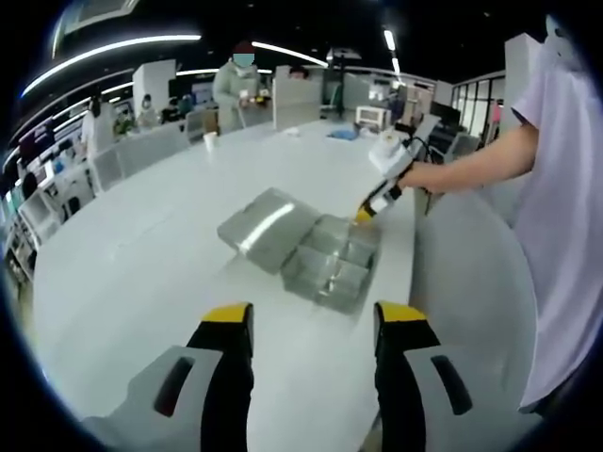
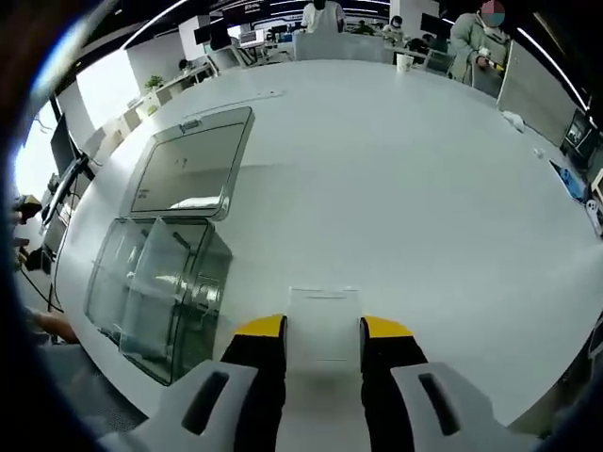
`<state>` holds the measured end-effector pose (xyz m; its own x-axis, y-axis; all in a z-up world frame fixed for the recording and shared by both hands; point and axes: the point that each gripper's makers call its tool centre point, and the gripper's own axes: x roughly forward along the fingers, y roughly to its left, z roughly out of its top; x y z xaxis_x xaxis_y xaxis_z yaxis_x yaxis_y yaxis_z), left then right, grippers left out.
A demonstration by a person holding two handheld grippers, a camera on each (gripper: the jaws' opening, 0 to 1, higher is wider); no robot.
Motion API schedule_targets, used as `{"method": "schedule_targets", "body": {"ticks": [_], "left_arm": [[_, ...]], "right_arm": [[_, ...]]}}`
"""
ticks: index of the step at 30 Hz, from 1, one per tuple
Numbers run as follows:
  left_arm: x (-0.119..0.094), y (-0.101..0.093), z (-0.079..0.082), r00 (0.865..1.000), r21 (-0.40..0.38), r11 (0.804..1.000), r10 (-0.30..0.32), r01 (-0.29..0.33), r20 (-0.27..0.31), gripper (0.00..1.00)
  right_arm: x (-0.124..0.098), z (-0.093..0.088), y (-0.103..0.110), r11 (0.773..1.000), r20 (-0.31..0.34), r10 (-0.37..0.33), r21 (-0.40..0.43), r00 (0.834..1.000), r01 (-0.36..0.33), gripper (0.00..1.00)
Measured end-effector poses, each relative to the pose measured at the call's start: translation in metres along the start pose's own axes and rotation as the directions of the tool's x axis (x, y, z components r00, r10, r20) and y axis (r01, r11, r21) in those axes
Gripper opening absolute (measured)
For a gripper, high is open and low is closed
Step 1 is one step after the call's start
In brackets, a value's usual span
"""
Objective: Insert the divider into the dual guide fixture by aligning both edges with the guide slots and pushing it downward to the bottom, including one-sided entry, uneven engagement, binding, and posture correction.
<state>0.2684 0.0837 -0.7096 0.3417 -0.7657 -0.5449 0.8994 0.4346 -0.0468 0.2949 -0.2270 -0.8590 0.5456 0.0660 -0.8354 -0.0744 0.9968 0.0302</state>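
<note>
Divider [image 2: 323, 325], a clear plate, sat clamped between the right hand-held gripper [image 2: 323, 341] jaws, left-forward of it the clear fixture [image 2: 160, 292] on the desk [image 2: 405, 179], presumably for alignment; left hand-held gripper [image 1: 314, 325] open, empty.

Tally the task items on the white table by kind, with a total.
Clear plastic box with open lid: 1
Clear divider, held in the right hand-held gripper: 1
Hand-held grippers, counting the left hand-held gripper: 2
Total: 4
</note>
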Motion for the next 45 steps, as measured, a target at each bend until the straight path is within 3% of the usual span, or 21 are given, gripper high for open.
{"method": "schedule_targets", "body": {"ticks": [10,19,28,37,45], "left_arm": [[0.003,-0.003,0.002,1.0,0.002,1.0,-0.015,0.015,0.0,0.5],[0.003,-0.001,0.009,1.0,-0.032,0.999,-0.023,0.023,0.021,0.5],[0.007,-0.001,0.021,0.999,-0.074,0.996,-0.038,0.041,0.039,0.45],[0.011,0.002,0.046,0.996,-0.069,0.996,-0.044,0.05,0.08,0.44],[0.035,-0.003,0.042,0.994,-0.094,0.992,-0.075,0.082,0.077,0.42]], "right_arm": [[-0.013,0.011,0.001,1.0,0.066,0.028,0.008,0.997,-0.029,0.26],[-0.035,0.033,0.009,0.998,0.171,0.059,-0.032,0.984,-0.054,0.26],[-0.064,0.053,0.032,0.988,0.287,0.105,-0.142,0.952,-0.066,0.26],[-0.088,0.075,0.071,0.969,0.376,0.188,-0.223,0.907,-0.108,0.26],[-0.091,0.078,0.105,0.944,0.4,0.265,-0.293,0.877,-0.151,0.26]]}}
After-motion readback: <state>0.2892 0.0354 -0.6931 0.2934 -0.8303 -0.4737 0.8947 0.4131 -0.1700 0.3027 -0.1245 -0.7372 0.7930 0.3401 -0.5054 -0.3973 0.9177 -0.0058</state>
